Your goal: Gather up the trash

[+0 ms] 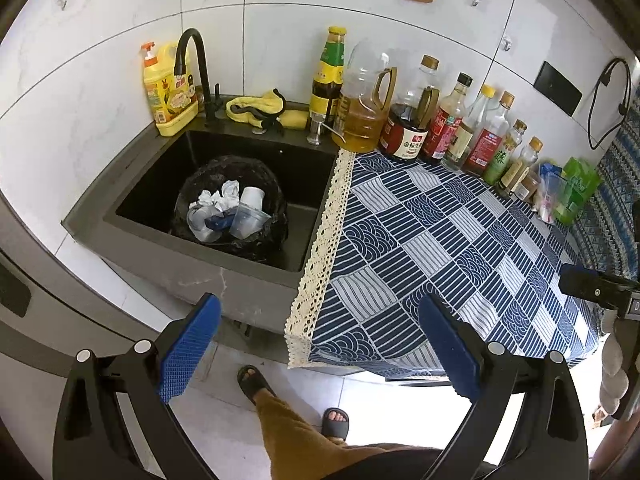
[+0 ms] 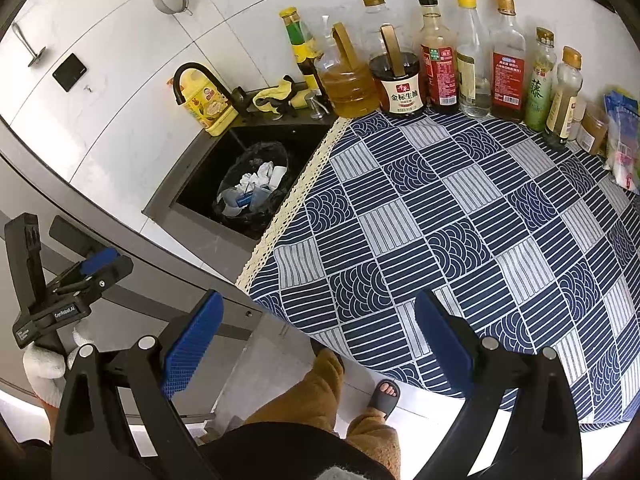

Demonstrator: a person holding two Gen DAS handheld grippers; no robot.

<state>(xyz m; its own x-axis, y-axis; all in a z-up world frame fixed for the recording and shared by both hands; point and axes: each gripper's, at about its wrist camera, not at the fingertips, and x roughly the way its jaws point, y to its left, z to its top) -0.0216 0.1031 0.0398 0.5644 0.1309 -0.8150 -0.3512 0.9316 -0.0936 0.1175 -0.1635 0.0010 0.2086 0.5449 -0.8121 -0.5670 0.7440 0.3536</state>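
Observation:
A black trash bag (image 1: 256, 240) stands open in the dark sink (image 1: 136, 204). It holds crumpled white paper (image 1: 224, 196), clear plastic cups (image 1: 250, 220) and a blue scrap. The bag also shows in the right wrist view (image 2: 256, 216). My left gripper (image 1: 320, 344) is open and empty, held back from the counter's front edge above the floor. My right gripper (image 2: 320, 340) is open and empty, at the front edge of the blue patterned cloth (image 2: 460, 220). The left gripper also shows in the right wrist view (image 2: 80, 276).
A row of oil and sauce bottles (image 1: 404, 120) lines the back wall. A black faucet (image 1: 196, 64), yellow soap bottle (image 1: 164, 88) and yellow rag (image 1: 256, 108) sit behind the sink. Packets (image 1: 568, 192) lie at the far right. The person's legs and slippers (image 1: 256, 384) are below.

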